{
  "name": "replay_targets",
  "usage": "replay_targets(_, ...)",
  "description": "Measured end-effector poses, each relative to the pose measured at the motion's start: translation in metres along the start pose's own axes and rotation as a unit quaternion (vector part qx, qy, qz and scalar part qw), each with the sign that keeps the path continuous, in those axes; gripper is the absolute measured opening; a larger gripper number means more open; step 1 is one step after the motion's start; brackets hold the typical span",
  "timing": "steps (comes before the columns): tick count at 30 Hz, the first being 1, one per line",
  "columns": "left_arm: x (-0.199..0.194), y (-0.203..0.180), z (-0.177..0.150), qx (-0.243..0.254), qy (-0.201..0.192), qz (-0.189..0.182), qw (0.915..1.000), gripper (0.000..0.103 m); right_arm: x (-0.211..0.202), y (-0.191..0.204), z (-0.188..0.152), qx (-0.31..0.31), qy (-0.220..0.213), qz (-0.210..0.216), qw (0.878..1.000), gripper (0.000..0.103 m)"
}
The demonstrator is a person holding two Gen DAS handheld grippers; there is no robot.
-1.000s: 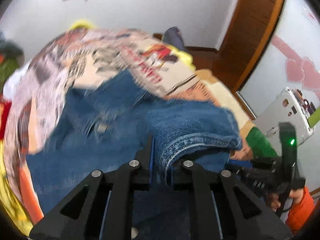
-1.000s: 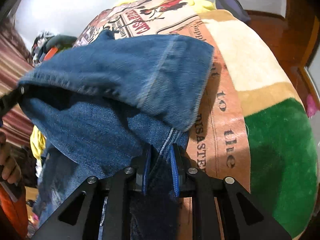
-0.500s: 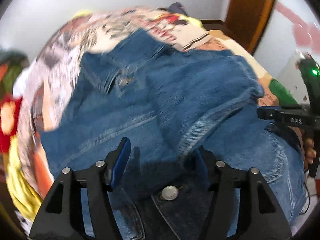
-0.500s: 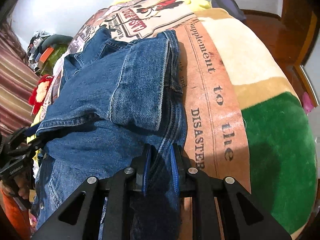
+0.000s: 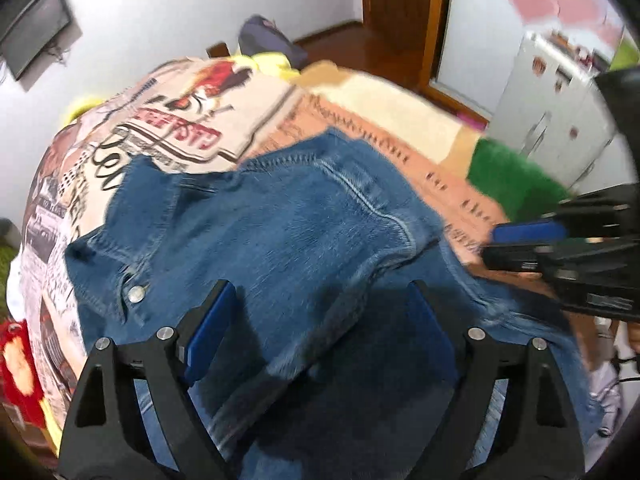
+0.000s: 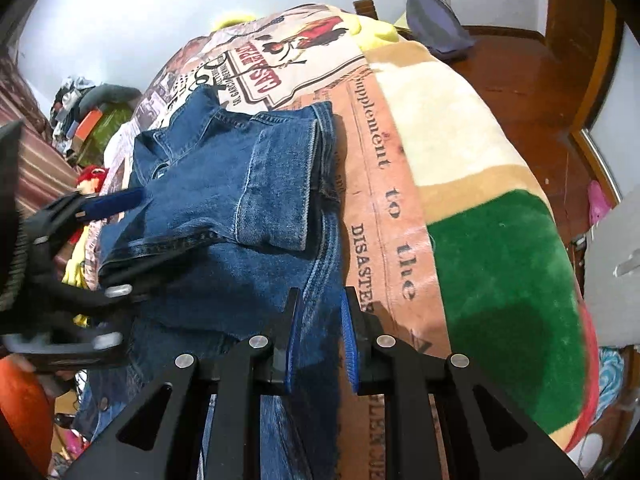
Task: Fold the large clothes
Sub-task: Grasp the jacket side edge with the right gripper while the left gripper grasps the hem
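Observation:
A blue denim jacket (image 5: 288, 232) lies partly folded on a printed blanket (image 5: 192, 128), one flap laid over its body. My left gripper (image 5: 320, 320) is wide open just above the jacket's near part, holding nothing. My right gripper (image 6: 320, 320) has its jaws close together around the jacket's right edge (image 6: 320, 280) and is shut on it. The jacket (image 6: 248, 184) and the left gripper (image 6: 80, 216) show at left in the right wrist view. The right gripper (image 5: 560, 240) shows at right in the left wrist view.
The blanket (image 6: 460, 168) covers a bed with cream, orange and green (image 6: 500, 264) bands. A dark cap (image 6: 436, 20) lies at the bed's far end. A wooden floor (image 6: 532, 80) and door frame are at right. A clothes pile (image 6: 80, 116) and a red toy (image 5: 16, 356) are at left.
My left gripper has let go of the denim flap and opened wide. The flap dropped flat onto the jacket. My right gripper stays shut on the right edge.

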State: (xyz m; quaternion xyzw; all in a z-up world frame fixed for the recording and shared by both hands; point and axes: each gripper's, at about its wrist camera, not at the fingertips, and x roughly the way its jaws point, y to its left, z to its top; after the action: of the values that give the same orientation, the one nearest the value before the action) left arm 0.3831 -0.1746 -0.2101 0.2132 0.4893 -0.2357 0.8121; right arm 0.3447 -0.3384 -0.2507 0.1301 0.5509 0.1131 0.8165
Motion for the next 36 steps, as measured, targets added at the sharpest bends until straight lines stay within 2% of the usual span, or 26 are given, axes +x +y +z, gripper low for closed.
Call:
replay_targets(2, 0.018, 0.003, 0.001, 0.0, 0.016, 0.011, 0.9998, 0.081, -0.001, -0.003, -0.001, 0.003, 0.0, 0.001, 1.0, 0.015)
replay_targets(3, 0.022, 0.006, 0.0, -0.006, 0.016, 0.01, 0.9998, 0.072, -0.001, -0.005, -0.002, 0.005, 0.001, 0.001, 1.0, 0.015)
replay_targets(4, 0.023, 0.012, 0.0, -0.017, 0.017, 0.007, 0.9997, 0.058, 0.0, -0.007, -0.002, 0.006, 0.003, 0.001, 1.0, 0.015)
replay_targets(5, 0.022, 0.018, -0.002, -0.027, 0.014, 0.006, 0.9995, 0.049, 0.002, -0.009, -0.002, 0.008, 0.006, 0.001, 1.0, 0.015)
replay_targets(6, 0.02, 0.022, -0.003, -0.036, 0.01, 0.006, 0.9993, 0.035, 0.003, -0.009, -0.002, 0.008, 0.008, 0.0, 1.0, 0.015)
replay_targets(7, 0.017, 0.029, -0.004, -0.048, 0.006, -0.005, 0.9988, 0.028, 0.006, -0.011, -0.001, 0.01, 0.011, -0.001, 1.0, 0.015)
replay_targets(9, 0.009, 0.04, -0.005, -0.069, -0.002, -0.025, 0.9973, 0.02, 0.012, -0.012, 0.001, 0.014, 0.017, -0.002, 1.0, 0.015)
replay_targets(13, -0.016, 0.059, -0.003, -0.101, -0.037, -0.016, 0.994, 0.016, 0.021, -0.003, 0.011, 0.011, 0.019, 0.013, 1.0, 0.015)
replay_targets(18, -0.058, 0.099, -0.012, -0.156, -0.086, -0.004, 0.984, 0.014, 0.039, 0.012, 0.019, -0.002, 0.033, 0.011, 0.999, 0.015)
replay_targets(20, -0.073, 0.115, -0.023, -0.179, -0.101, 0.002, 0.9787, 0.013, 0.047, 0.015, 0.017, -0.008, 0.04, 0.005, 0.999, 0.015)
replay_targets(24, -0.097, 0.138, -0.06, -0.206, -0.123, 0.037, 0.9701, 0.013, 0.051, 0.015, 0.014, -0.015, 0.038, 0.006, 0.999, 0.015)
replay_targets(29, -0.1, 0.16, -0.116, -0.258, -0.105, 0.06, 0.9586, 0.011, 0.052, 0.012, 0.012, -0.01, 0.039, 0.004, 0.999, 0.015)
replay_targets(32, -0.087, 0.177, -0.154, -0.305, -0.081, 0.027, 0.9486, 0.012, 0.051, 0.015, 0.011, -0.013, 0.037, -0.004, 0.999, 0.015)
replay_targets(36, -0.066, 0.176, -0.188, -0.324, -0.05, 0.002, 0.9447, 0.015, 0.051, 0.021, 0.01, -0.021, 0.036, -0.018, 0.999, 0.015)
